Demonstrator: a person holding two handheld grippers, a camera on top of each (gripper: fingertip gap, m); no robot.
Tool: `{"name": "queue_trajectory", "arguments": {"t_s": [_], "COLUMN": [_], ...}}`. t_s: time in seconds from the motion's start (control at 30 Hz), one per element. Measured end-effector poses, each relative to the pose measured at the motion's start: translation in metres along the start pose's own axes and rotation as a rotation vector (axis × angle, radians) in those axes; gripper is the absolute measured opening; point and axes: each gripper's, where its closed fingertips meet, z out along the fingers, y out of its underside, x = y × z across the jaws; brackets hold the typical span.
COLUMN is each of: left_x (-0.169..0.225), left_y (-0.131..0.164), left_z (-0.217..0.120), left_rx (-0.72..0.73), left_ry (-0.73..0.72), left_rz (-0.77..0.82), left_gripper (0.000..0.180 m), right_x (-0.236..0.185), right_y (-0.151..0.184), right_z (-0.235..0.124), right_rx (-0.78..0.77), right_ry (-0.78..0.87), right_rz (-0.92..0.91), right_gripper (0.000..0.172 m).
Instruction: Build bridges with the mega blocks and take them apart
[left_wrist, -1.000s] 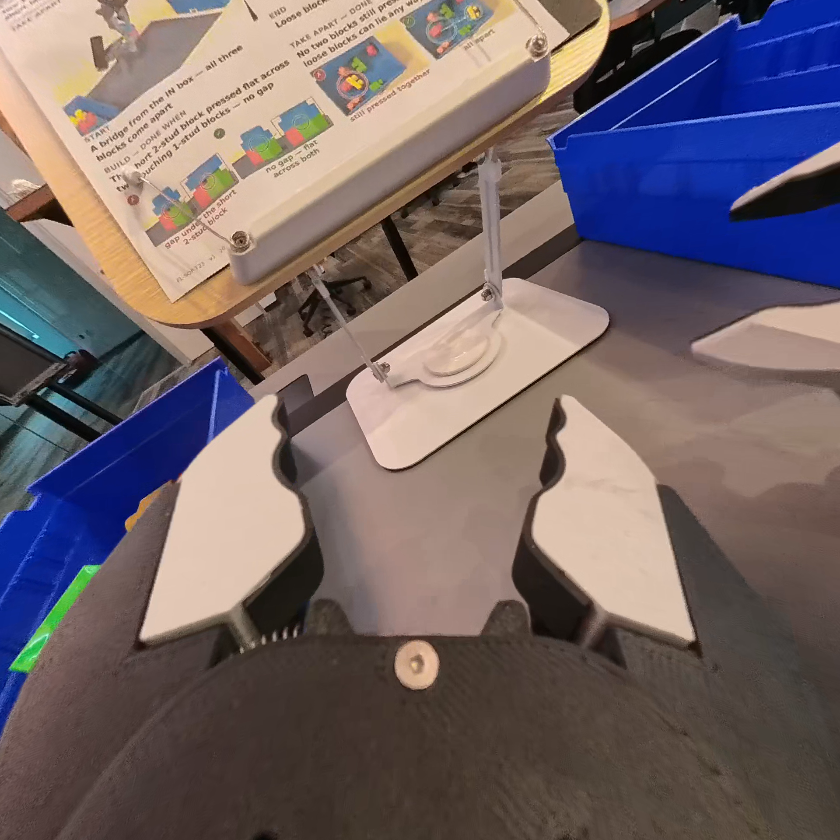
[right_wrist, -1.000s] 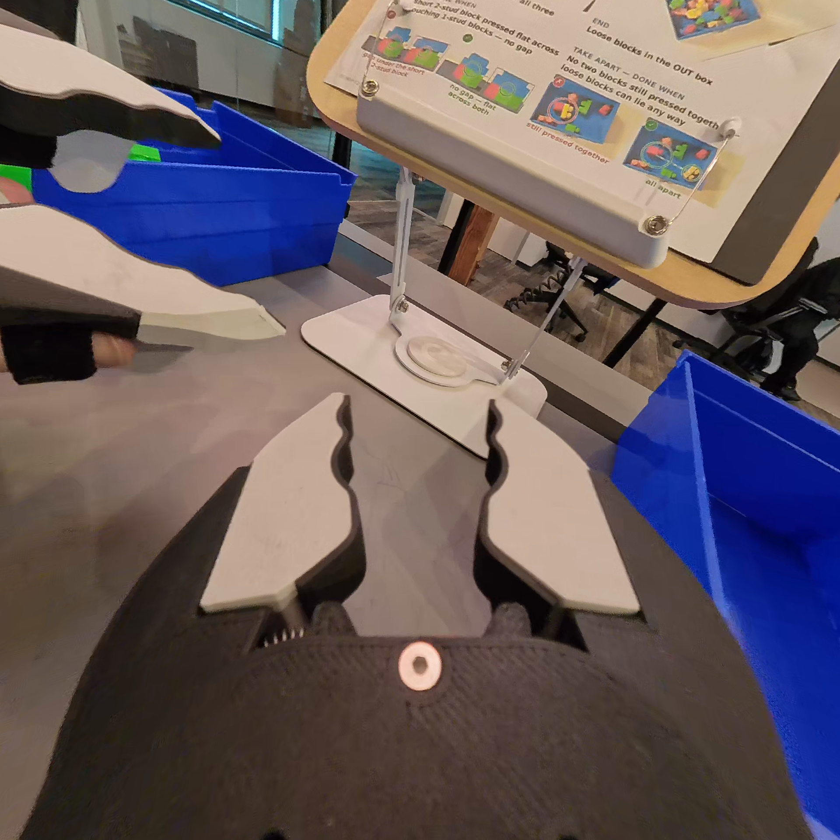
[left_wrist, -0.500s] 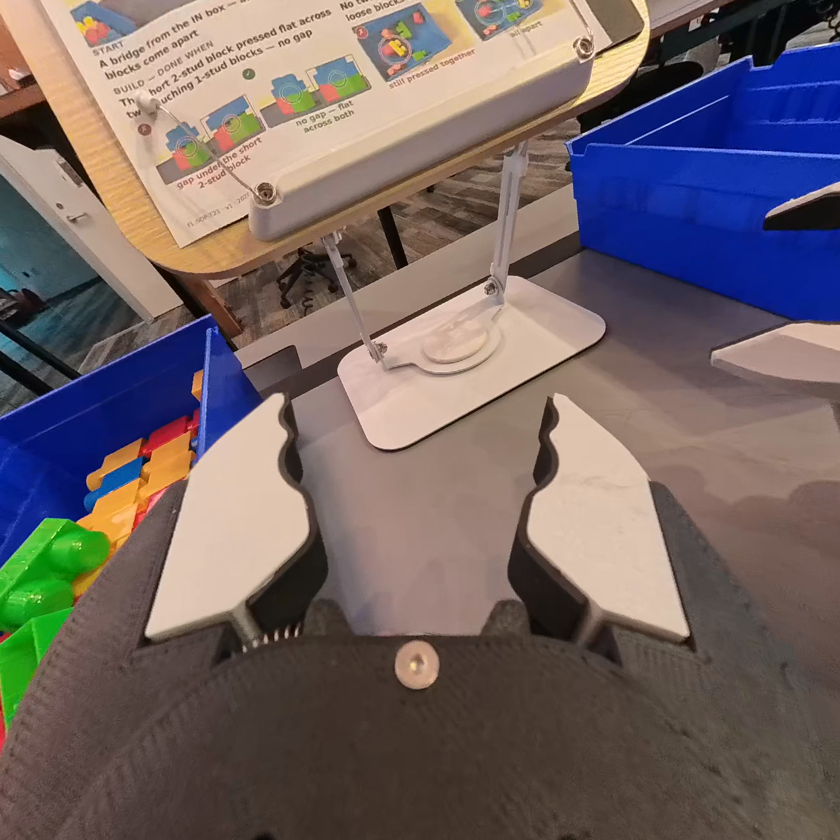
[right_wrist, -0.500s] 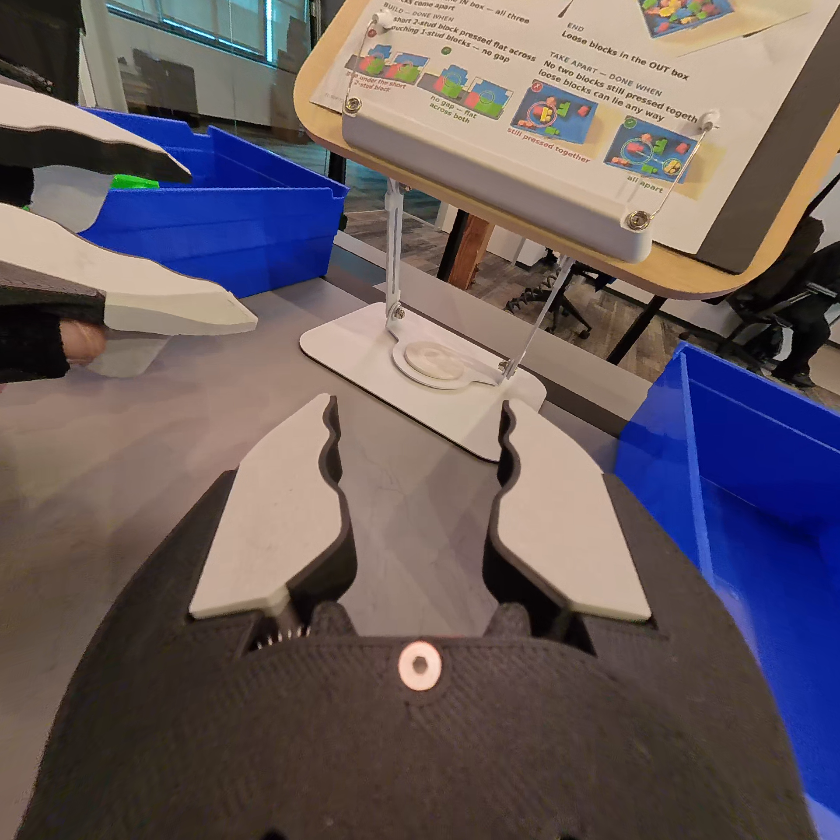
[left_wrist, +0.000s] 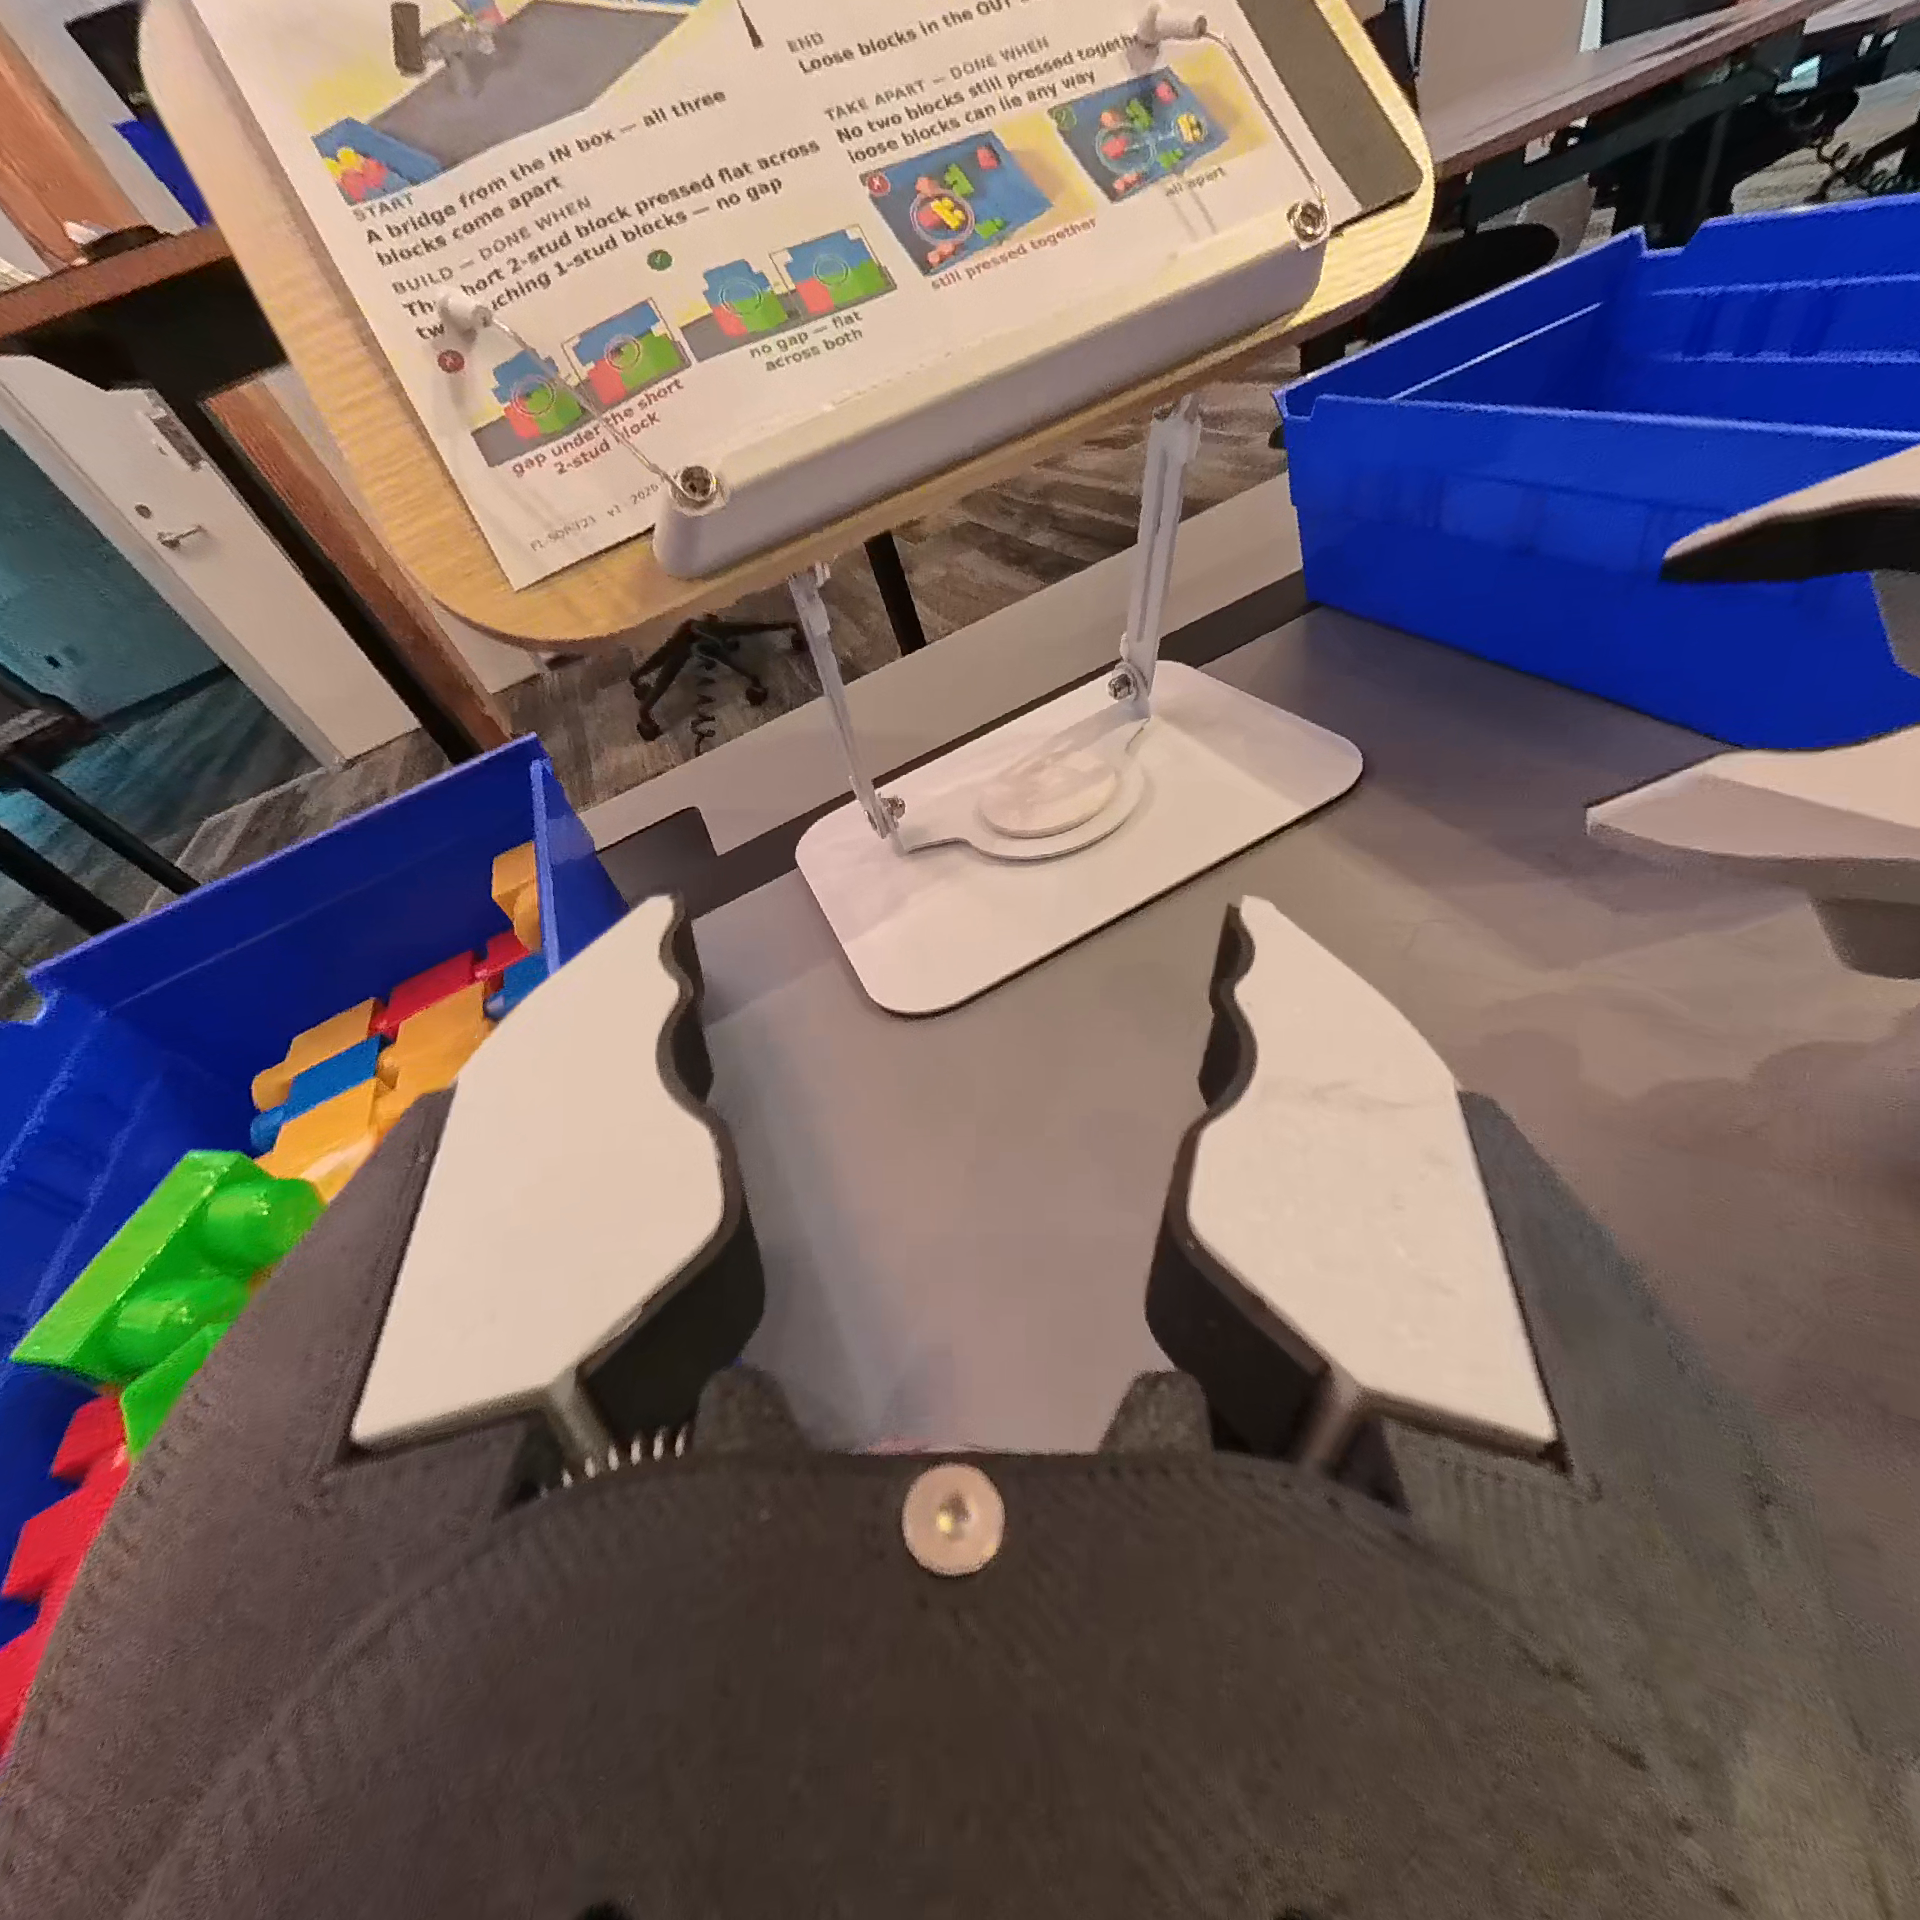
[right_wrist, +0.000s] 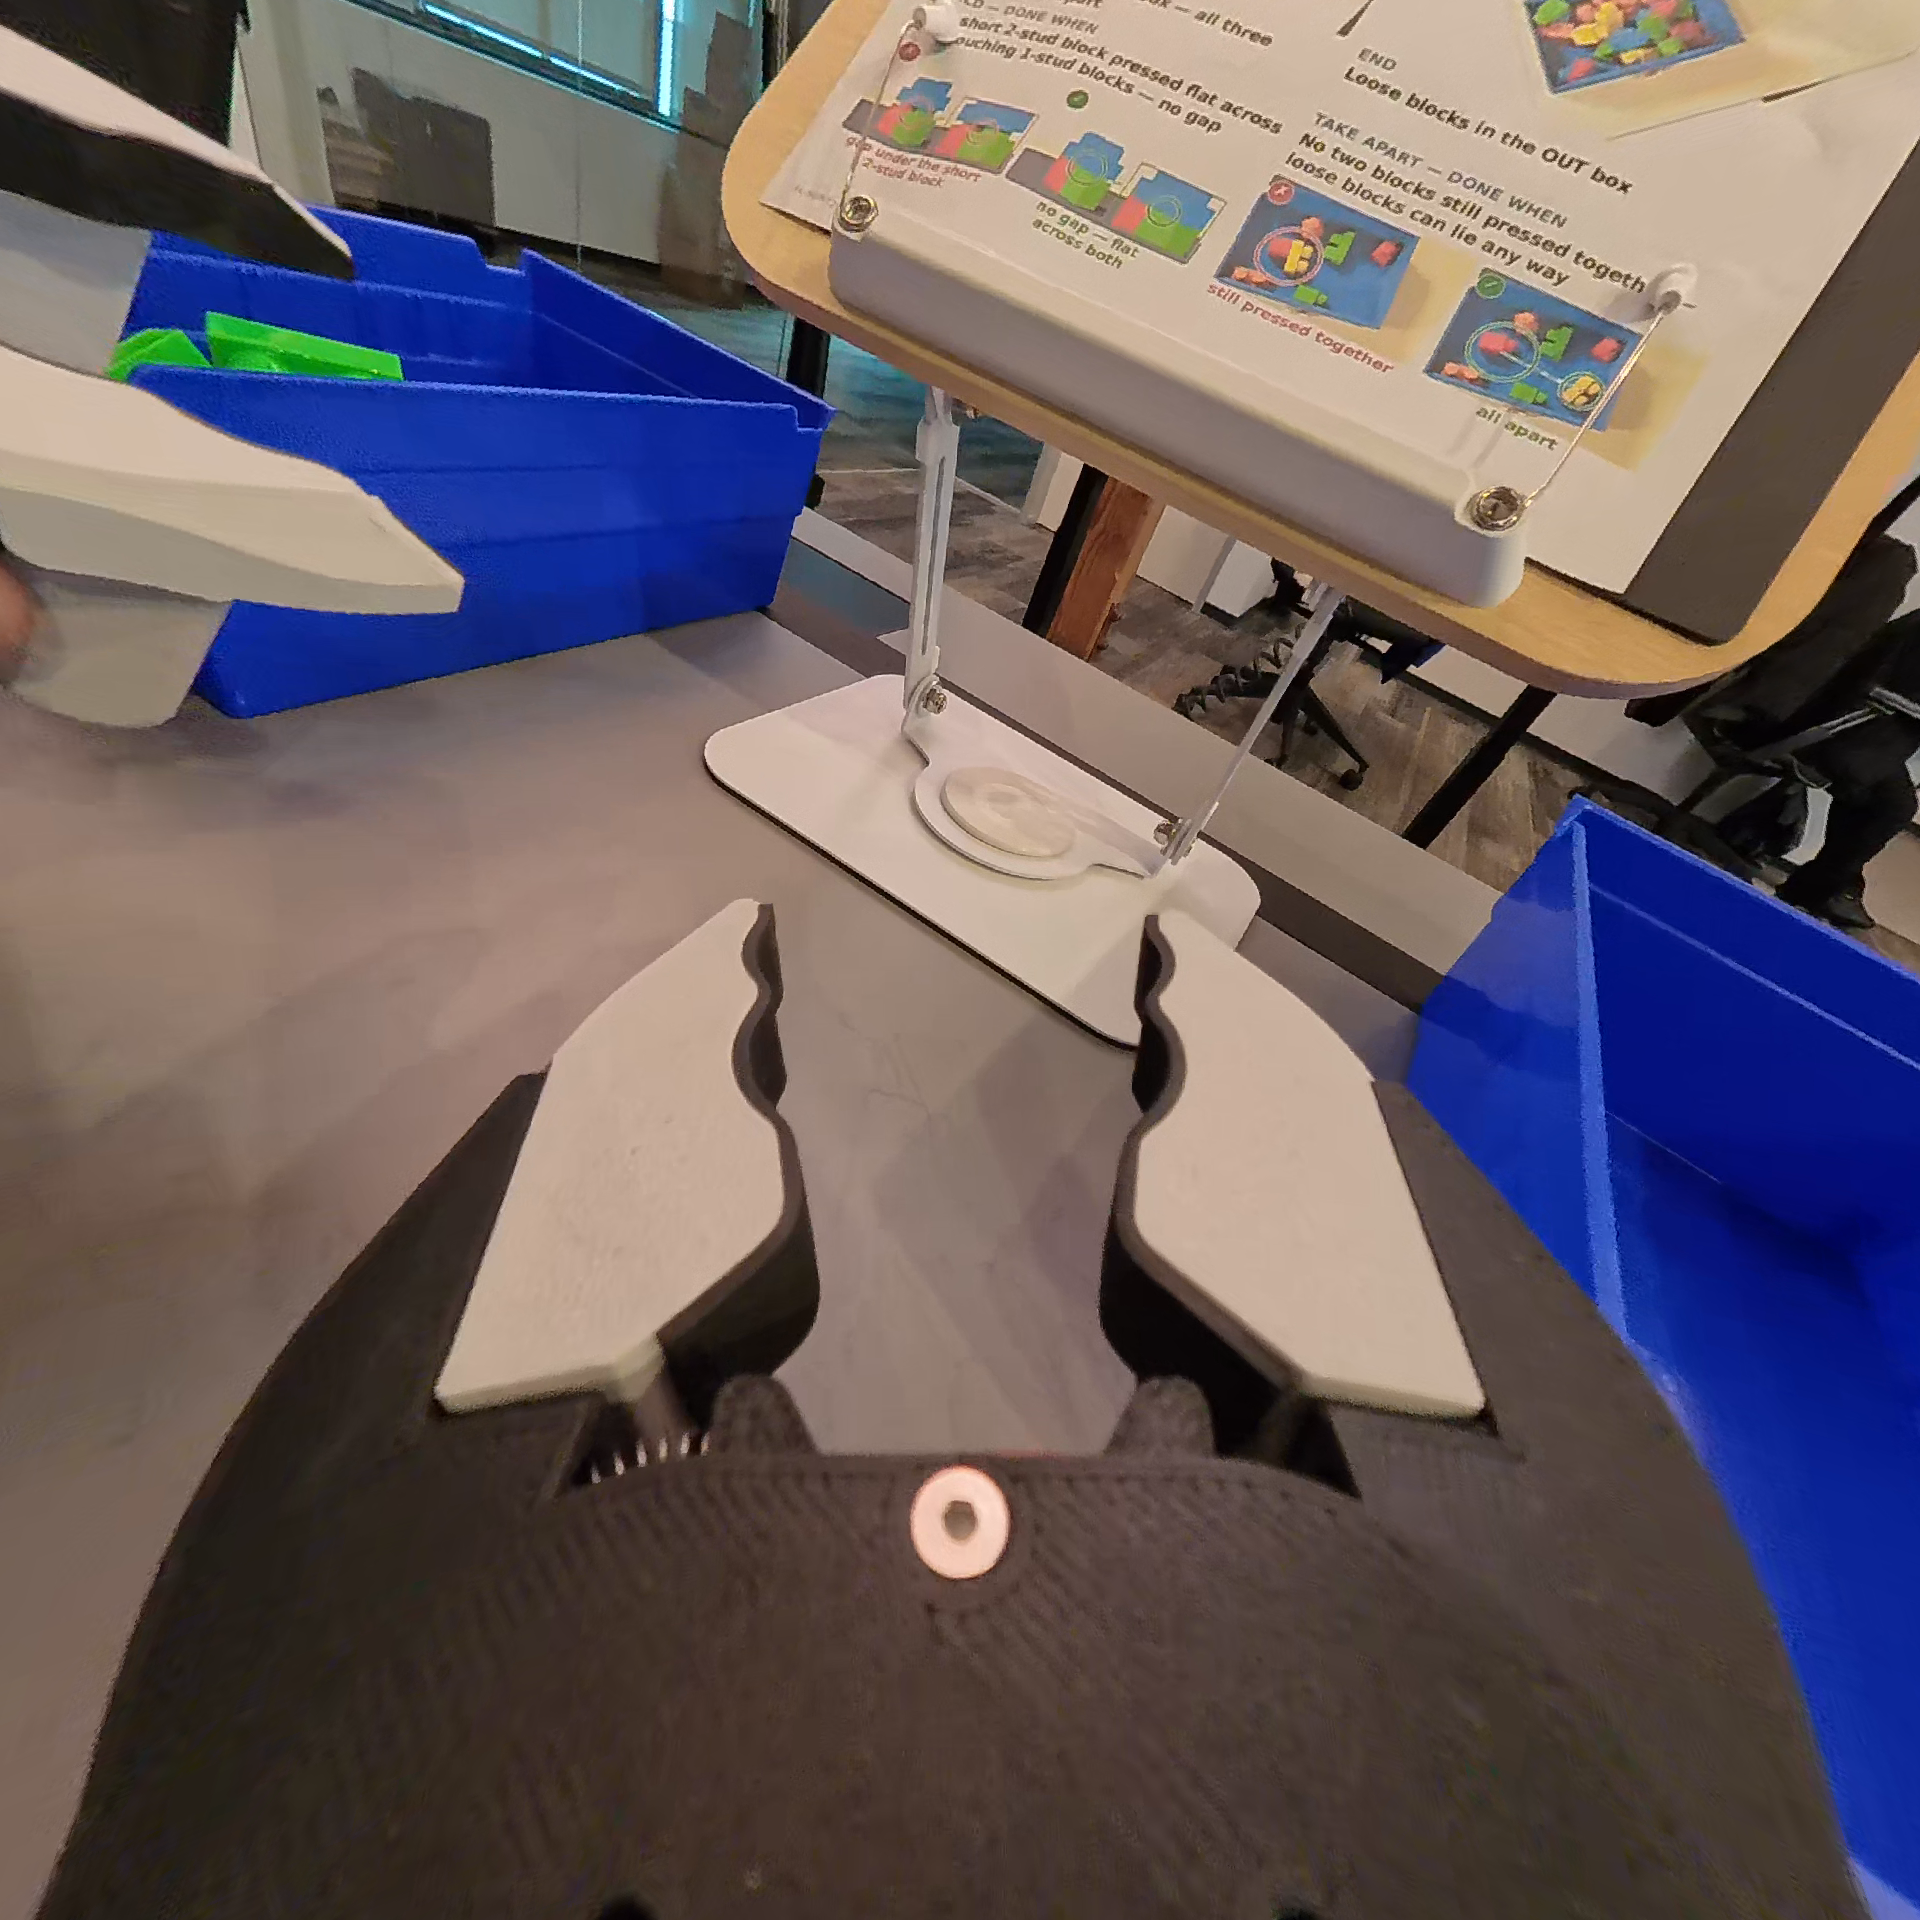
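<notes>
Over the left bin (left_wrist: 260, 935), the left hand-held gripper (left_wrist: 951, 935) has swung round so the blocks (left_wrist: 343, 1091) now show beside it, jaws spread and empty. The right hand-held gripper (right_wrist: 956, 935), also released, hovers above the bare worktop (right_wrist: 416, 935); a first pick looks imminent.

A white stand base (left_wrist: 1081, 831) rests on the grey table (left_wrist: 1039, 1143) at twelve o'clock, its thin legs holding up a wooden board (right_wrist: 1558, 634) with a printed sheet (left_wrist: 790, 208). Office chairs (left_wrist: 707, 675) stand on the floor (left_wrist: 260, 790) beyond the table.
</notes>
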Motion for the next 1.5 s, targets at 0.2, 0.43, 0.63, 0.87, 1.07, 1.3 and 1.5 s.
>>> {"name": "queue_trajectory", "arguments": {"t_s": [0.2,0.43,0.63,0.87,1.07,1.3,1.5], "left_x": [0.003,0.005,-0.003,-0.039,-0.086,-0.139,-0.180], "left_y": [0.008,0.011,-0.004,-0.003,0.009,0.033,0.056], "left_z": [0.000,-0.005,-0.017,-0.034,-0.052,-0.070,-0.071], "left_rx": [-0.022,-0.009,0.076,0.089,0.074,-0.030,-0.172], "left_ry": [0.025,0.060,0.079,0.000,-0.093,-0.225,-0.269], "left_rz": [-0.021,-0.019,-0.032,-0.041,-0.078,-0.092,-0.107], "left_gripper": [0.095,0.086,0.076,0.076,0.072,0.073,0.079], "right_x": [0.001,-0.007,-0.006,-0.002,-0.011,-0.013,-0.018], "right_y": [0.003,0.005,0.003,0.006,0.006,0.009,0.011], "right_z": [-0.004,-0.005,-0.006,-0.008,-0.007,-0.006,-0.004], "right_rx": [-0.006,-0.006,0.006,0.005,0.003,-0.009,-0.018], "right_ry": [-0.017,-0.086,-0.087,-0.096,-0.137,-0.151,-0.177], "right_rz": [0.010,0.026,0.023,0.016,0.020,0.038,0.041], "right_gripper": [0.067,0.056,0.061,0.064,0.061,0.060,0.059]}}
